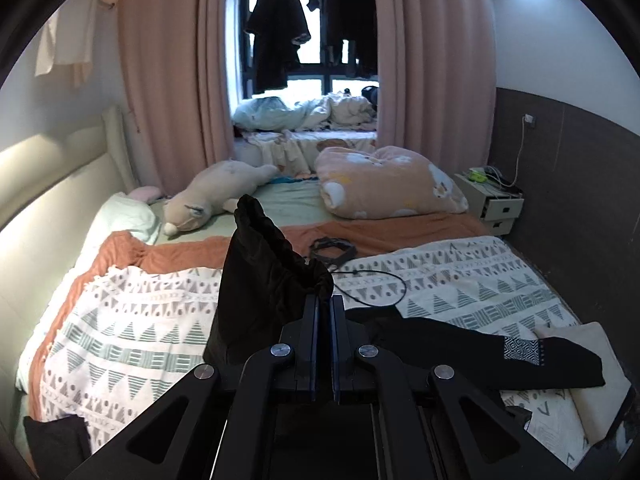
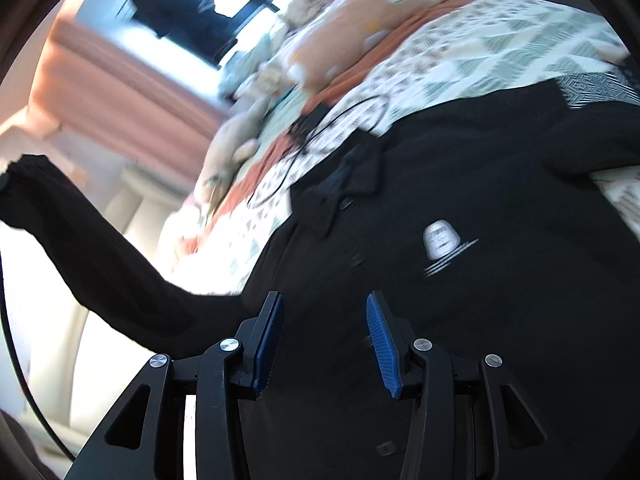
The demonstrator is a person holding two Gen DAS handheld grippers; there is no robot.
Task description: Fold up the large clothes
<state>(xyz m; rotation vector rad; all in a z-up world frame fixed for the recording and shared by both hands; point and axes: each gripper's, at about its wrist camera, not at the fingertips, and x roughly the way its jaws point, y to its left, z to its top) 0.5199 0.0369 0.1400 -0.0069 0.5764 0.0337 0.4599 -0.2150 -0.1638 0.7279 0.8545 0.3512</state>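
- Sleeve-fold step: my left claw (image 1: 324, 300) is clamped on the black shirt's (image 2: 460, 208) sleeve (image 1: 264, 264), lifted off the bed (image 1: 132, 312).
- Right claw (image 2: 325, 320) gapes empty over the shirt front.
- Next, I'd guess: lay the sleeve across the chest.

Black shirt (image 2: 460, 184): matt cloth, pale printed chest logo. Bed cover (image 1: 132, 320): woven cloth, matt, triangle-patterned. Right gripper (image 2: 325, 334): matt black plastic, ribbed blue pads (image 2: 382, 344), shiny metal screws. Headboard (image 1: 48, 184): smooth cream padding.
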